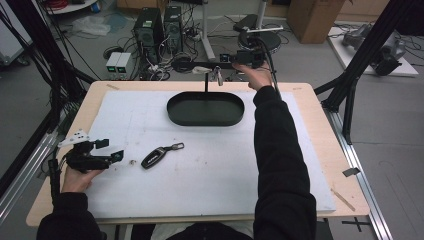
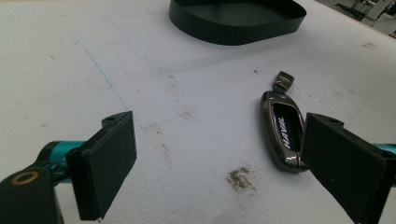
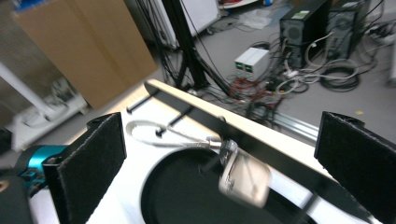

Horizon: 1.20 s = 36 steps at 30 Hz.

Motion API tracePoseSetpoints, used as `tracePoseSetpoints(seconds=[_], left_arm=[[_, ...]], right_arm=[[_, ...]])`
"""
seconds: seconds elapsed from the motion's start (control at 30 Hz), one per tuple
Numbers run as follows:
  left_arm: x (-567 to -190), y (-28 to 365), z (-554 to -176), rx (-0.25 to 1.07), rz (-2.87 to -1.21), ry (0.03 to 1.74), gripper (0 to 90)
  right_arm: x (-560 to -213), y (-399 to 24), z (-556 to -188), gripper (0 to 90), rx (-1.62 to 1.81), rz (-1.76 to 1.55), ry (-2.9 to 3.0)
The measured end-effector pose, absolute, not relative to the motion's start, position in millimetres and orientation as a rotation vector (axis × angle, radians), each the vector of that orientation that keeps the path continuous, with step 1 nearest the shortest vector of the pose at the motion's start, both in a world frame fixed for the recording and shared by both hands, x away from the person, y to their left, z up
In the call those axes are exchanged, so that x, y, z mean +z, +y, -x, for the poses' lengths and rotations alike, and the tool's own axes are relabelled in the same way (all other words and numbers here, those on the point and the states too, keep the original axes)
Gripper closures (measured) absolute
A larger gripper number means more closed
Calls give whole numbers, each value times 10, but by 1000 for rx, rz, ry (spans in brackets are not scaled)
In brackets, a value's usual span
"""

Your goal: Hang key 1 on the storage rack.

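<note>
A black oval tray (image 1: 205,110) lies at the far middle of the white mat, with a thin post and a black hook bar (image 1: 195,65) rising above it. A silver key fob (image 1: 217,75) hangs from a peg on that bar by its wire loop (image 3: 154,133). My right gripper (image 1: 235,59) is just to the right of it, open (image 3: 223,140), and its pads do not touch the fob (image 3: 245,179). A dark car key fob (image 1: 155,156) lies flat on the mat. My left gripper (image 1: 111,149) rests open to its left, with the fob (image 2: 282,130) beside the right jaw.
A small pale scrap (image 1: 133,161) lies on the mat between the left gripper and the dark fob. Beyond the table's far edge the floor holds computer towers (image 1: 160,25), cables and a cardboard box (image 1: 315,17). Black frame posts (image 1: 360,55) stand at both sides.
</note>
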<state>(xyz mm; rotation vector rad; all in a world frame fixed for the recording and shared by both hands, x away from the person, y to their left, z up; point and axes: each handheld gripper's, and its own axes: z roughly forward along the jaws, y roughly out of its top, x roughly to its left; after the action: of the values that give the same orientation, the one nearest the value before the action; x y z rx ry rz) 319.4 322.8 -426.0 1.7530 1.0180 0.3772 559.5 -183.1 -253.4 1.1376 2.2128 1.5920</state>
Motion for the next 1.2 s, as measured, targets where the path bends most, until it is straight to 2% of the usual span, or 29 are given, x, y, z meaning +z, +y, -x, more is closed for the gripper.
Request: tracePoseSetpoints(seconds=[0.8,1.2], left_arm=[[-4248,3239,-3188,377,-1744,1023,114],[-4249,3244,-3188,374,-1743,1024,114]], right_arm=[[-2626,-2240,-4979,8,1394,-1043,2277],[-2888,-2300,-4740,7,1326,-1010,2327]])
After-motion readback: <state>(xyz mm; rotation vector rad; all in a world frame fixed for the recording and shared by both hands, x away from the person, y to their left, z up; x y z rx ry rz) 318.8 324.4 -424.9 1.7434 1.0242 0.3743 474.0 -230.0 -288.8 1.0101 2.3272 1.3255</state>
